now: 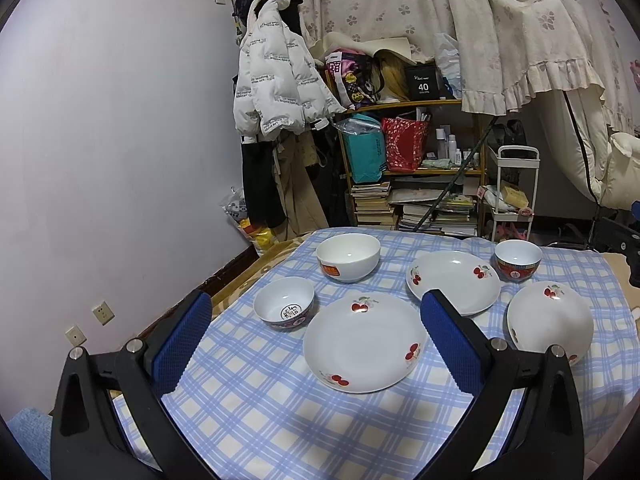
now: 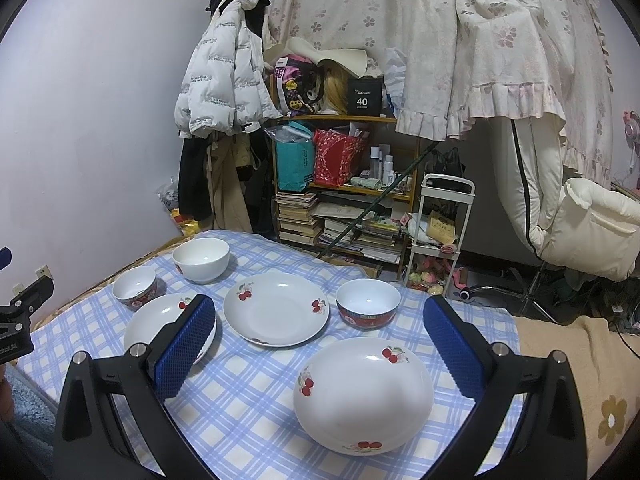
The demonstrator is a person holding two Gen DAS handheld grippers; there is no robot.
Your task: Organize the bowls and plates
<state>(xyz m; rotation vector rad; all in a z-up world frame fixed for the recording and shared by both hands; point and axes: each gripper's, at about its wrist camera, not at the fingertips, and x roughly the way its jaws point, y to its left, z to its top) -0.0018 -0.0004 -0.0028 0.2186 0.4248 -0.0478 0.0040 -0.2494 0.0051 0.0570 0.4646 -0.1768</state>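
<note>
On the blue-checked tablecloth (image 1: pixel 260 400) lie three white cherry-print plates and three bowls. My left gripper (image 1: pixel 317 300) is open above the cloth, with the near plate (image 1: pixel 364 342) between its fingers, untouched. A small patterned bowl (image 1: pixel 285 304) and a large white bowl (image 1: pixel 348 256) sit to its left. Further right are a second plate (image 1: pixel 454 280), a red-blue bowl (image 1: pixel 518 260) and a domed plate (image 1: pixel 550 322). My right gripper (image 2: pixel 319 301) is open over that domed plate (image 2: pixel 362 394), which looks face down. Beyond it are the middle plate (image 2: pixel 276 314) and the red-blue bowl (image 2: pixel 368 304).
The table's far edge faces a wooden shelf (image 2: pixel 352 200) stacked with books and bags, and a white cart (image 2: pixel 440 232). A white jacket (image 1: pixel 276 76) hangs by the left wall. A cream chair (image 2: pixel 592 232) stands at the right. The other gripper (image 2: pixel 20 320) shows at the left edge.
</note>
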